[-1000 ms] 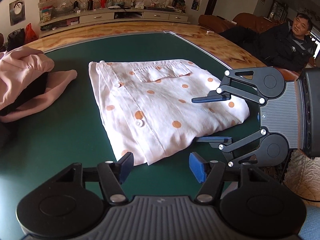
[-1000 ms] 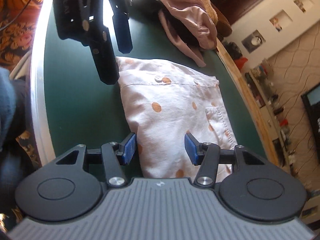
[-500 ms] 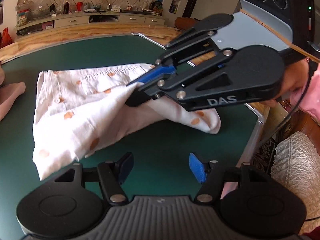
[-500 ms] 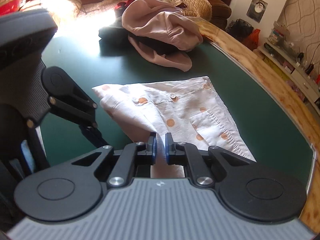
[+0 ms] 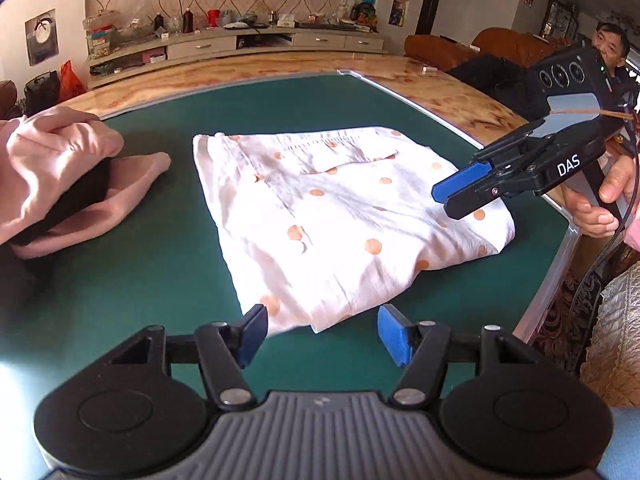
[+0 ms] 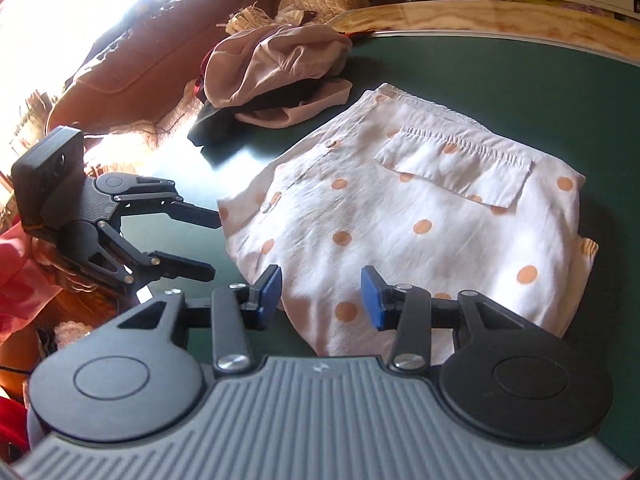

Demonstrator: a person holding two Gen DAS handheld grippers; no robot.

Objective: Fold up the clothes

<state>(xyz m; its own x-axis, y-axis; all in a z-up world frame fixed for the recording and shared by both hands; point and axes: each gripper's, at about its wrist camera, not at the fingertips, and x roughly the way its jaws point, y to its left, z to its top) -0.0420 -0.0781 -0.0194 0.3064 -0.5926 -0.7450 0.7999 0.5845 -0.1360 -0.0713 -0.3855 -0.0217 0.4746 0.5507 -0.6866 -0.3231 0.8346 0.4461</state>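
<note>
Hovering with its blue pads spread wide and gripping nothing, the left gripper is sitting just off the near corner of the folded polka-dot shirt. The right gripper is likewise gaping wide and empty over the shirt's edge on its own side. The shirt is lying as a compact rectangle, pocket up, on the green table, toward the edge nearest the person. To my eye the folding of this piece is looking finished, or one tidy-up away from it. The next move is probably calling for either a last smoothing of that loose near corner or a reach toward the pink garment pile bunched at the table's left edge, which needs a grip on a single layer. Something dark is lying under the pink cloth, but what it is cannot be made out. The pile is cut off at the left of the frame, and the shirt's underside layers are hidden.
</note>
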